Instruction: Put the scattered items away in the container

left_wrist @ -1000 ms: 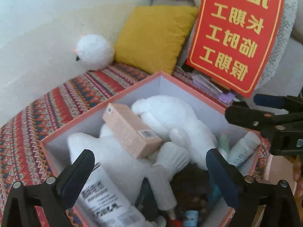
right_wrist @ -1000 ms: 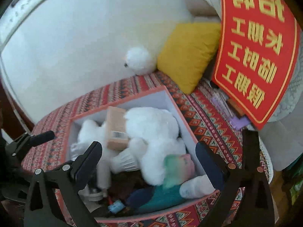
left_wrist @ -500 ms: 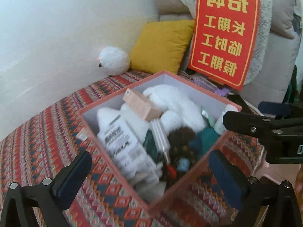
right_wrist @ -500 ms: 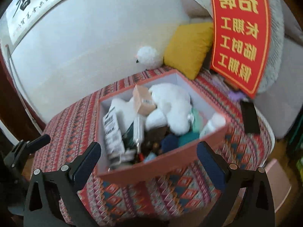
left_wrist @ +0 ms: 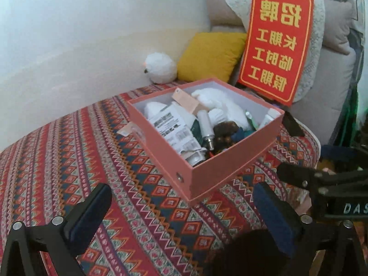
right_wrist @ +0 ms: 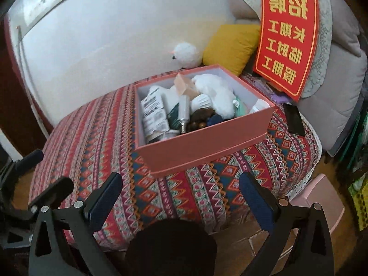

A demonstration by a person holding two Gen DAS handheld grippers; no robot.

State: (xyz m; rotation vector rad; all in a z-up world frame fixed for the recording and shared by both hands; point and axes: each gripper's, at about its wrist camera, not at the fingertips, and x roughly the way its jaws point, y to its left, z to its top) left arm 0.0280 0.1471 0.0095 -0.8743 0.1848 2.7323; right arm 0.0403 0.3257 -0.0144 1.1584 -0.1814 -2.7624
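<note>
Patterned red, blue and orange cloth (left_wrist: 69,161) covers the counter, which stands against a pale wall with a sofa at its far side; a yellow cushion (left_wrist: 210,55), a white fluffy ball toy (left_wrist: 159,67) and a red sign with gold characters (left_wrist: 276,46) sit behind it. On the cloth stands the pink box (right_wrist: 207,142), the container of the task, and it is heaped full: a white plush toy (right_wrist: 214,89), a peach carton (left_wrist: 186,100), white packets with barcodes (left_wrist: 170,126), a light bulb (left_wrist: 205,126), dark beads and a small bottle at the far corner all lie inside its walls. Both grippers are held low and well back from the box, the left gripper (left_wrist: 181,209) and the right gripper (right_wrist: 181,197) each with fingers spread wide and nothing between them. Judging by this, the gathering looks close to finished, so the step in hand is a last check. Doing it well means sweeping the eye over the whole cloth before quitting: a small pale tag or wrapper (left_wrist: 131,130) lies just beside the box's left wall, and a dark flat phone-like slab (right_wrist: 293,118) rests near the counter's right edge, though whether that belongs to the scattered items I cannot tell. For the thin wrapper, come down nearly flat to the cloth, nip one edge without catching the fabric, and drop it low over the heap so nothing topples out.
</note>
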